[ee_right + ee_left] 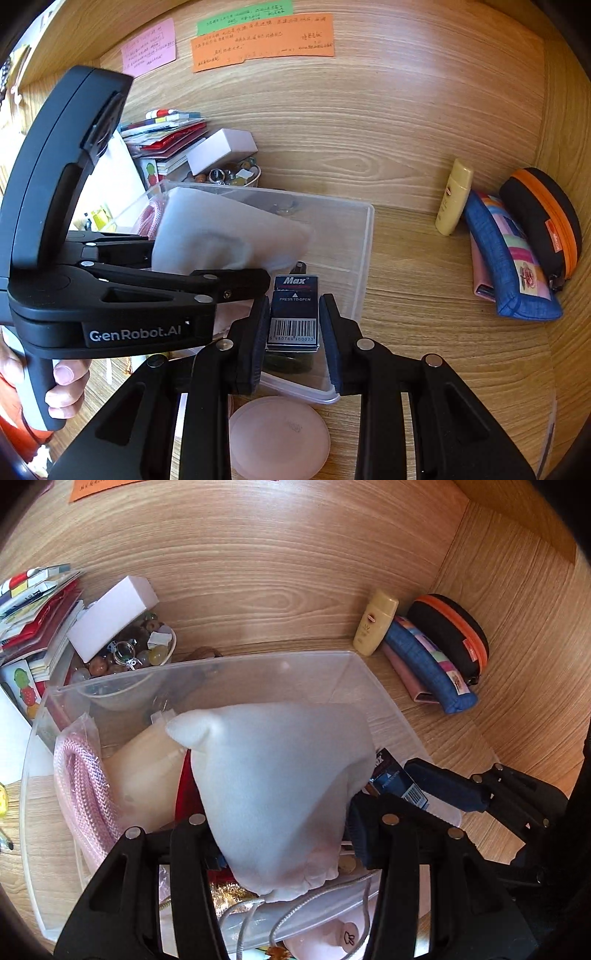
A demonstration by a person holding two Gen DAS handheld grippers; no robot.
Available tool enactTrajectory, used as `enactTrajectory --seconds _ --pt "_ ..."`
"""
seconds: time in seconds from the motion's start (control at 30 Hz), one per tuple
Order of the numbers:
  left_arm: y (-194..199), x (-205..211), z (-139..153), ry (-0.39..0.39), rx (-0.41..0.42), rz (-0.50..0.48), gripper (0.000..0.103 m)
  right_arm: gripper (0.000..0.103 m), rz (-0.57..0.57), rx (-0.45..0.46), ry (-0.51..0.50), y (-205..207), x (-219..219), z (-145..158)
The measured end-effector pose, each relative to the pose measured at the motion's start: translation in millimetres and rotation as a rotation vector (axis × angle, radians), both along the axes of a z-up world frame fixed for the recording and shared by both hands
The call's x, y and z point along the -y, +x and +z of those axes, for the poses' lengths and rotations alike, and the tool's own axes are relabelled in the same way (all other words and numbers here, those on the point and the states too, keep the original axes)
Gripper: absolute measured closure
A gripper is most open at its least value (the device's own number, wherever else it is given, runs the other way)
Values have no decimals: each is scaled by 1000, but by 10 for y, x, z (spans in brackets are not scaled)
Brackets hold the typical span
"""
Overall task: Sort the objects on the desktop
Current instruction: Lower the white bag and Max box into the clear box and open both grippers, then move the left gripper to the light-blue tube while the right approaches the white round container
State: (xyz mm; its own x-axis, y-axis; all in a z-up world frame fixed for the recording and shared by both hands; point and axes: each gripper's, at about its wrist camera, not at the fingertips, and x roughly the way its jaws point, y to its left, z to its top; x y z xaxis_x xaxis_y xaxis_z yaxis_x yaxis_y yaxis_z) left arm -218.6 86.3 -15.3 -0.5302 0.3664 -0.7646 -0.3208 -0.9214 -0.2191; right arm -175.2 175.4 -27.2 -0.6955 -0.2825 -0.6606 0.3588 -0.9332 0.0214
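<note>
My left gripper (284, 823) is shut on a white drawstring pouch (273, 775), which hangs over a clear plastic box (207, 668). Inside the box lie a pink coiled cord in a bag (81, 775) and a cream-coloured item (147, 775). In the right wrist view my right gripper (294, 314) is shut on a small blue Max staples box (294, 288) with a barcode, above the clear box's (365, 236) near right corner. The left gripper (214, 258) with the pouch (221, 229) sits to its left, close by. The pouch hides the left fingertips.
Behind the clear box stand a bowl of beads (140, 653), a white carton (114, 616) and stacked booklets (33, 605). At the right wall are a yellow bottle (375, 622), a blue pencil case (428, 664) and a black orange-zipped case (454, 635). A pink disc (280, 435) lies in front.
</note>
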Motion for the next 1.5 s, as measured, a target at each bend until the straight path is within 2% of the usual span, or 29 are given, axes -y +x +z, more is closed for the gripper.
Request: enactTrajectory --seconds 0.13,0.3,0.6,0.63,0.73,0.83,0.9,1.0,1.2,1.3,1.5 --pt "26 27 20 16 -2 -8 51 77 1 -1 4 2 -4 -2" --pt "123 19 125 8 -62 -5 31 77 2 12 8 11 -7 5" --pt "262 85 328 -10 -131 38 31 76 -14 -1 -2 142 -81 130" --pt "283 94 351 -14 -139 45 31 73 -16 -10 -1 174 -95 155" --pt "375 139 421 -45 -170 72 27 56 -25 -37 0 246 -122 213" --pt "484 199 481 -70 -196 96 24 54 -31 -53 2 320 -161 255" --pt "555 271 508 -69 -206 111 17 52 -35 -54 1 360 -199 271" --pt "672 393 530 -86 -219 136 15 51 -41 -54 3 419 -253 272" --pt "873 631 432 -109 -186 173 12 47 -53 -48 13 545 -358 210" --pt "965 703 314 -121 -155 183 12 40 -57 -42 20 592 -396 157" --pt "1061 714 12 -161 -63 168 12 39 -48 -6 39 649 -432 12"
